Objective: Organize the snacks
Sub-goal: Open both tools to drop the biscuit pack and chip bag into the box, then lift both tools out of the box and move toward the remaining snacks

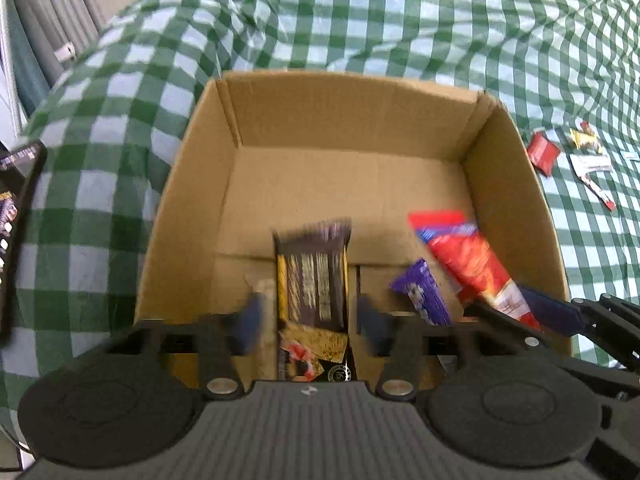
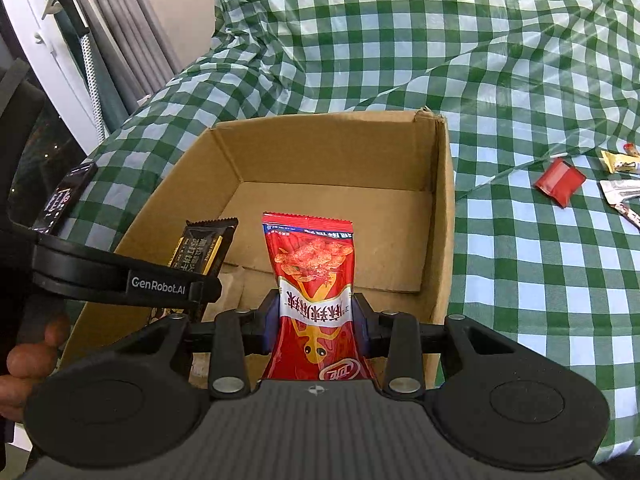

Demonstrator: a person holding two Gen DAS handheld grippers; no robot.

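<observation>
Along the near edge of the cardboard box (image 1: 512,160), much blurred or hidden: left gripper (image 1: 312,316) fingers smeared by motion, lower end of the dark bar (image 1: 312,280) lost behind the gripper body, and a purple packet (image 1: 420,292) cut off below, so cannot tell whether lying in the box or leaning on its wall. Absent from the right wrist view, that purple packet, likely behind the red one. At the left frame edge, only part of a dark phone-like device (image 1: 16,220).

Left jaws apart, wider than the dark bar standing upright between them, with a thin gap on either side as far as blur allows. Right gripper (image 2: 316,312) clamped on the red snack packet (image 2: 312,264), pads pressing both edges at mid-height, packet upright over the box's near right part, its bottom end hidden.

Inside the box, bare cardboard floor towards the back. Outside, on the green checked cloth (image 2: 520,260) to the right, well apart from the box: a red sachet (image 2: 560,182), a yellow wrapper (image 2: 620,162) and a white wrapper (image 2: 620,188), the last two cropped by the frame.
</observation>
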